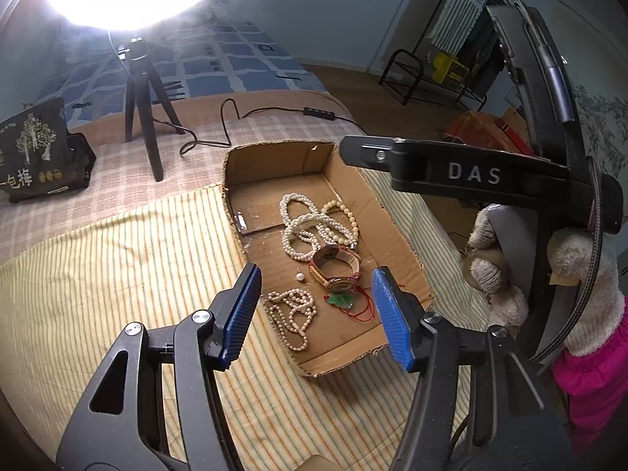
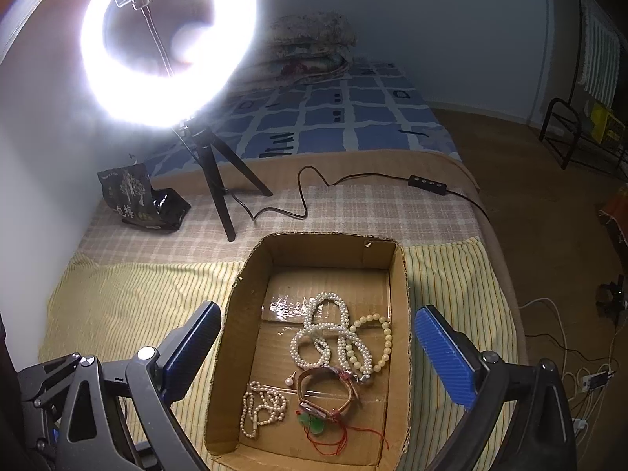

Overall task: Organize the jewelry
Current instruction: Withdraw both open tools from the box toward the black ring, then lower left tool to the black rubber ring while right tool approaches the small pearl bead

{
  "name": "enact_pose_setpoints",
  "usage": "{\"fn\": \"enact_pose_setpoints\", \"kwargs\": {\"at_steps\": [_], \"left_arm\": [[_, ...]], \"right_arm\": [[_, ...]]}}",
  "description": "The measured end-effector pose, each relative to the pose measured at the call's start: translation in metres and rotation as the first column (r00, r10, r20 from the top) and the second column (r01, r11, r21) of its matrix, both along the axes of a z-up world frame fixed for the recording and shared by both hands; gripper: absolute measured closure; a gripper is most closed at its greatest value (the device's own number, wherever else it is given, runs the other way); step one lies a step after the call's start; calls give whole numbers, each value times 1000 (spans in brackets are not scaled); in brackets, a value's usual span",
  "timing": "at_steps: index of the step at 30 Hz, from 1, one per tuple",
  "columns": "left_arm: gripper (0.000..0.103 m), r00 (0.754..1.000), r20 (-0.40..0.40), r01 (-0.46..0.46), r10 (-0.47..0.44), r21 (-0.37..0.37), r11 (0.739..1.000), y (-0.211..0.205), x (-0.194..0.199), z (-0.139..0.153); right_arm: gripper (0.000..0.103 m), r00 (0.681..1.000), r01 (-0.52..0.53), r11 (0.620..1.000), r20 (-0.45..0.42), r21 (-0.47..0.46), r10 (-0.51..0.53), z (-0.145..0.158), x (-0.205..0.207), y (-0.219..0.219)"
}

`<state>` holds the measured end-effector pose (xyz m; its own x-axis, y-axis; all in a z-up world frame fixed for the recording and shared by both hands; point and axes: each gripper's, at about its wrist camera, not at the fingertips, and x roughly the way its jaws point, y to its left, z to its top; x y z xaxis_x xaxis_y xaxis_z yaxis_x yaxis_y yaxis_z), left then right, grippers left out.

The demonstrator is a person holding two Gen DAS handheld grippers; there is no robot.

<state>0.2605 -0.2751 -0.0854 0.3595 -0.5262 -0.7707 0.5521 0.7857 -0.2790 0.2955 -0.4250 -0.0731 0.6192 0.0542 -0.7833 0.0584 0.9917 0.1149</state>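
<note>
A bed covered by a yellow striped cloth carries an open cardboard box, and all the jewelry lies inside it on the box floor. Both tools are empty with their jaws spread wide: the left gripper hangs above the near end of the box, and the right gripper straddles the box from the near side, neither touching anything. Behind the box, at the far side, a ring light on a tripod glares into both views, so any judgement of fine detail is best made from the box floor, not the bright zone. The largest piece is the white pearl necklace, looped over itself in the middle of the box and overlapping a cream bead bracelet on its right. Just nearer lies a wristwatch with a tan strap, resting against a green jade pendant whose red cord trails toward the near right corner. A smaller pearl strand sits at the near left, and a single pearl earring lies loose beside it. A sound approach would be to take the free-lying pieces first, probably the small strand, closing on a bunched section so that beads do not slip, and lifting slowly; the tangled necklace and cord are likely to drag neighbours along.
</note>
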Motion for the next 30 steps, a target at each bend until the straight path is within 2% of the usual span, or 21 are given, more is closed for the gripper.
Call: {"fn": "enact_pose_setpoints", "kwargs": {"at_steps": [7,15,20,26,28,30], "left_arm": [[43,1000,18,-25,25,-6,1000,28,-5,12],[43,994,73,-81,81,3,997,95,-8,30],[43,986,53,-153,156,-43,987,151,-5,32],[43,977,53,-205,206,-9,979,202,-13,15],[48,977,40,-211,211,11,977,215,-16,4],[59,977,19,-214,214,37,976,224,-20,-7]], "right_arm": [[2,1000,2,1000,22,-1,-2,9,-15,9],[2,996,-34,999,83,25,32,16,-39,30],[1,989,-86,996,123,39,81,15,-50,52],[1,974,-193,981,131,32,187,12,-63,89],[3,966,-235,972,119,25,230,8,-66,103],[6,959,-267,963,102,19,264,5,-66,116]]}}
